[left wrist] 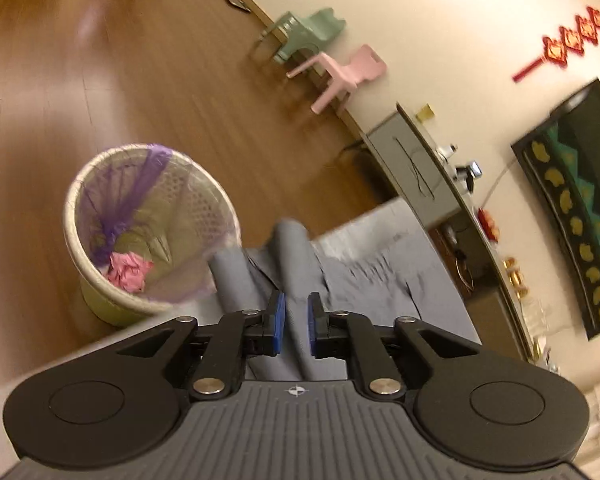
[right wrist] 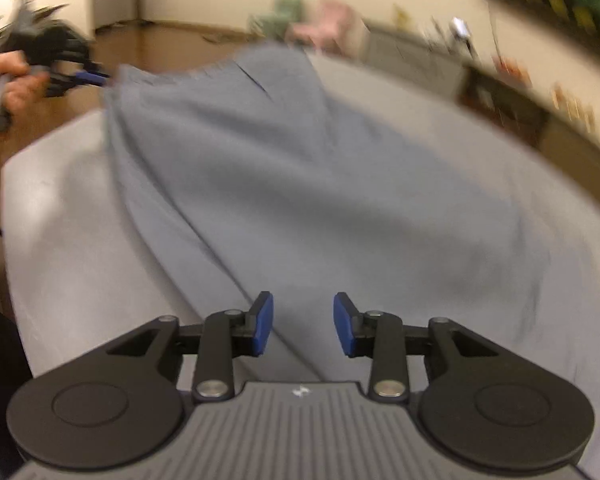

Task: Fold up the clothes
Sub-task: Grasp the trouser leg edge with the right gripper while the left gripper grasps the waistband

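A grey-blue garment [right wrist: 300, 184] lies spread over a pale grey table [right wrist: 60, 248]. In the left wrist view my left gripper [left wrist: 296, 322] is shut on a bunched fold of the garment [left wrist: 296, 264] at the table's far-left edge. The same gripper [right wrist: 96, 78], held by a hand, shows in the right wrist view pinching the garment's far-left corner. My right gripper [right wrist: 303, 324] is open, its blue pads [right wrist: 262, 324] either side of the garment's near end, just above the cloth. The right view is blurred.
A mesh waste bin [left wrist: 148, 232] with a purple liner stands on the wood floor beside the table. Green [left wrist: 308, 34] and pink [left wrist: 340, 76] small chairs stand by the wall. A grey sideboard [left wrist: 412, 164] with clutter runs along the wall.
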### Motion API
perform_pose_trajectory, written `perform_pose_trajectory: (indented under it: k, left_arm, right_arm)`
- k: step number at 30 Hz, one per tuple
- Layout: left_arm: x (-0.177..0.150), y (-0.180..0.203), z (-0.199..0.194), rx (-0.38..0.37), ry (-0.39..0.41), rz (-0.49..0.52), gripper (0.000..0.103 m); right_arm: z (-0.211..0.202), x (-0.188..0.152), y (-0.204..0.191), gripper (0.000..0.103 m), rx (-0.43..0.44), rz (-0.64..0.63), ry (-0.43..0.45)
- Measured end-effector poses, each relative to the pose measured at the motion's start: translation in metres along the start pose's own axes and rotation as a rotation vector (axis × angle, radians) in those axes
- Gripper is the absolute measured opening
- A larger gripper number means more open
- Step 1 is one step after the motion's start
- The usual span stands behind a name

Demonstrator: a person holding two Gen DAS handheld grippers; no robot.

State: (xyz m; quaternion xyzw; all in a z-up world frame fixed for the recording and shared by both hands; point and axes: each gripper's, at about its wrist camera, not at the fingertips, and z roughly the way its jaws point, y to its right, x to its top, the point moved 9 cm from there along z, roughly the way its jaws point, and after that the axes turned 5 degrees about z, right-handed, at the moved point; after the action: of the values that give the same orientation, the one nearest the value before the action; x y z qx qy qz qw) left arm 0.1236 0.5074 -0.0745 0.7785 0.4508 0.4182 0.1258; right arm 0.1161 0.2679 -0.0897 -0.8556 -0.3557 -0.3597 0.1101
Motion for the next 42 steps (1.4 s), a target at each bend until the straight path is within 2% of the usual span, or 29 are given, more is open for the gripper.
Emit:
perform_pose_trajectory:
  k: [1,2,4,6,7,9,10,11,12,15,16,19,22,23,24,25,26,27,28,30,32,34,35,37,38,39,40,41,42]
  left_arm:
    - [-0.006,0.004,0.002,0.005,-0.027,0.012,0.022]
    - [-0.012,0.007,0.007,0.019,-0.055,0.026,0.03]
    - [-0.025,0.012,0.015,0.052,-0.103,0.062,0.044]
    - [-0.033,0.013,0.021,0.074,-0.131,0.09,0.051]
    - [-0.037,0.013,0.023,0.079,-0.142,0.102,0.052]
    - [-0.039,0.017,0.027,0.074,-0.146,0.126,0.053]
    - [-0.04,0.019,0.03,0.071,-0.146,0.138,0.053]
    - [-0.04,0.021,0.032,0.065,-0.145,0.155,0.051]
    - [-0.04,0.025,0.035,0.054,-0.145,0.177,0.051]
    - [-0.041,0.028,0.047,-0.023,-0.164,0.162,0.012]
    - [-0.038,0.028,0.046,-0.05,-0.147,0.142,0.006]
    - [-0.023,0.023,0.032,-0.152,-0.096,0.034,0.004]
    - [-0.02,0.012,0.022,-0.133,-0.109,-0.042,0.004]
    - [-0.02,0.009,0.018,-0.095,-0.109,-0.042,0.005]
    - [-0.02,0.007,0.013,-0.054,-0.104,-0.029,0.012]
    - [-0.02,0.007,0.009,-0.021,-0.095,-0.008,0.031]
    - [-0.021,0.007,0.006,0.011,-0.088,0.014,0.043]
    - [-0.022,0.007,0.006,0.035,-0.088,0.032,0.06]
    - [-0.023,0.006,0.008,0.051,-0.097,0.045,0.061]
    - [-0.027,0.009,0.015,0.035,-0.123,0.047,0.061]
    - [-0.03,0.013,0.022,-0.002,-0.149,0.046,0.061]
    - [-0.029,0.022,0.029,-0.032,-0.156,0.069,0.063]
    - [-0.029,0.028,0.034,-0.05,-0.16,0.08,0.064]
    - [-0.033,0.038,0.044,-0.083,-0.179,0.092,0.064]
    - [-0.034,0.042,0.047,-0.093,-0.185,0.103,0.061]
    - [-0.036,0.046,0.049,-0.098,-0.18,0.122,0.048]
    - [-0.037,0.05,0.048,-0.101,-0.167,0.157,0.006]
    - [-0.038,0.055,0.048,-0.116,-0.161,0.188,0.001]
    - [-0.037,0.057,0.046,-0.156,-0.155,0.188,0.0]
  right_arm:
    - [0.007,0.009,-0.014,0.051,0.0,-0.05,0.014]
    - [0.016,0.019,-0.028,0.056,0.002,-0.102,0.024]
    - [0.038,0.034,-0.054,0.058,0.012,-0.194,0.017]
    - [0.06,0.04,-0.068,0.058,0.025,-0.242,-0.013]
    - [0.065,0.039,-0.073,0.054,0.037,-0.257,-0.026]
    - [0.076,0.037,-0.077,0.033,0.067,-0.256,-0.055]
    - [0.077,0.036,-0.079,0.01,0.087,-0.243,-0.072]
    - [0.078,0.036,-0.08,0.001,0.106,-0.227,-0.089]
    - [0.078,0.036,-0.081,0.001,0.097,-0.24,-0.087]
    - [0.071,0.033,-0.084,0.0,0.084,-0.261,-0.069]
    - [0.063,0.035,-0.086,0.0,0.092,-0.25,-0.051]
    - [0.04,0.03,-0.099,0.0,0.16,-0.233,-0.021]
    - [0.027,0.03,-0.11,0.001,0.207,-0.234,-0.004]
    - [0.027,0.036,-0.111,0.007,0.204,-0.238,0.015]
    - [0.03,0.044,-0.113,0.016,0.202,-0.248,0.036]
    - [0.039,0.055,-0.117,0.041,0.188,-0.26,0.047]
    - [0.046,0.062,-0.12,0.068,0.177,-0.275,0.055]
    - [0.055,0.068,-0.125,0.075,0.177,-0.301,0.061]
    - [0.067,0.072,-0.129,0.078,0.171,-0.326,0.052]
    - [0.09,0.078,-0.132,0.073,0.158,-0.341,0.02]
    - [0.11,0.08,-0.129,0.039,0.147,-0.31,-0.024]
    - [0.118,0.081,-0.123,0.028,0.195,-0.23,-0.059]
    - [0.122,0.081,-0.119,0.017,0.222,-0.188,-0.076]
    - [0.118,0.08,-0.12,0.004,0.191,-0.216,-0.043]
    - [0.109,0.079,-0.126,0.003,0.147,-0.274,0.005]
    - [0.096,0.074,-0.138,0.003,0.087,-0.38,0.073]
    - [0.082,0.068,-0.151,0.003,0.023,-0.494,0.146]
    - [0.074,0.058,-0.162,0.003,-0.022,-0.581,0.187]
    - [0.074,0.048,-0.166,0.003,-0.024,-0.604,0.18]
